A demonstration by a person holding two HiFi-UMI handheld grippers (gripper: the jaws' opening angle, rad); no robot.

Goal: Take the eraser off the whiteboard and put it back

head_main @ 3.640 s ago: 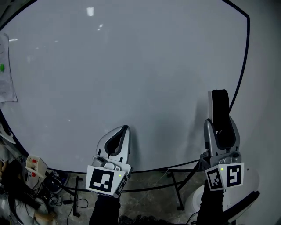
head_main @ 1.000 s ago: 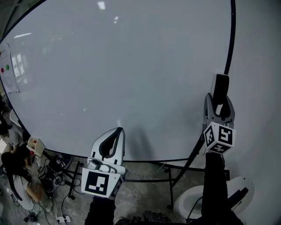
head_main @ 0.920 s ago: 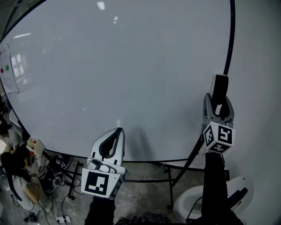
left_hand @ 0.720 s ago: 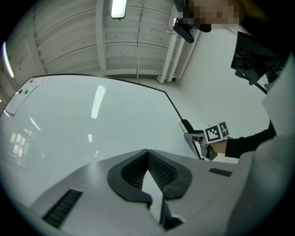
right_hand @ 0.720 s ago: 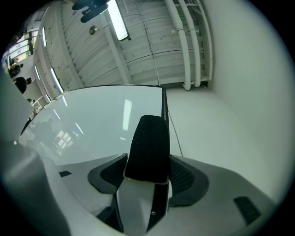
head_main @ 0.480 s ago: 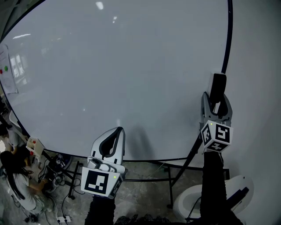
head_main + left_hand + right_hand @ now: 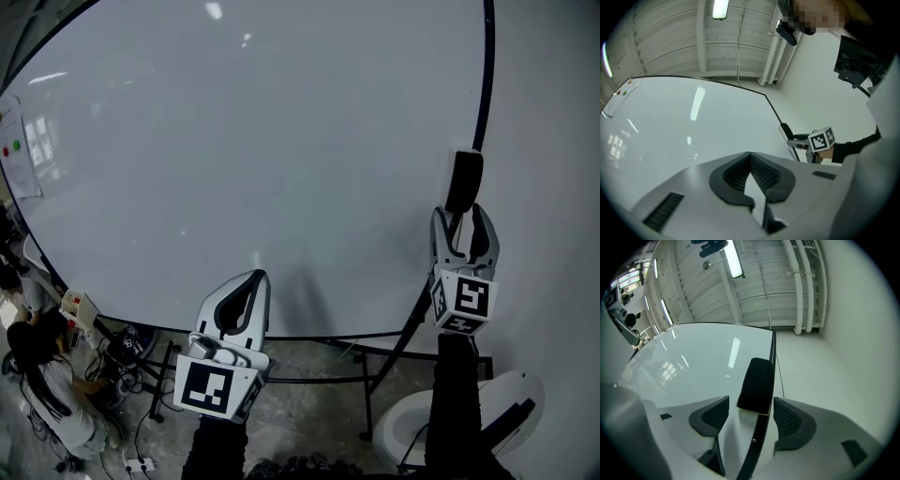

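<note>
Eraser [image 7: 463, 181] on whiteboard [image 7: 281, 141], right hand-held gripper [image 7: 461, 218] jaws apart beneath; left hand-held gripper [image 7: 259, 276] closed

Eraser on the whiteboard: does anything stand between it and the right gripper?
Nothing visible does. The eraser sits on the whiteboard by its right edge, straight ahead of the right gripper, whose jaws stand apart. Only the board's black frame runs beneath the gap.
</note>
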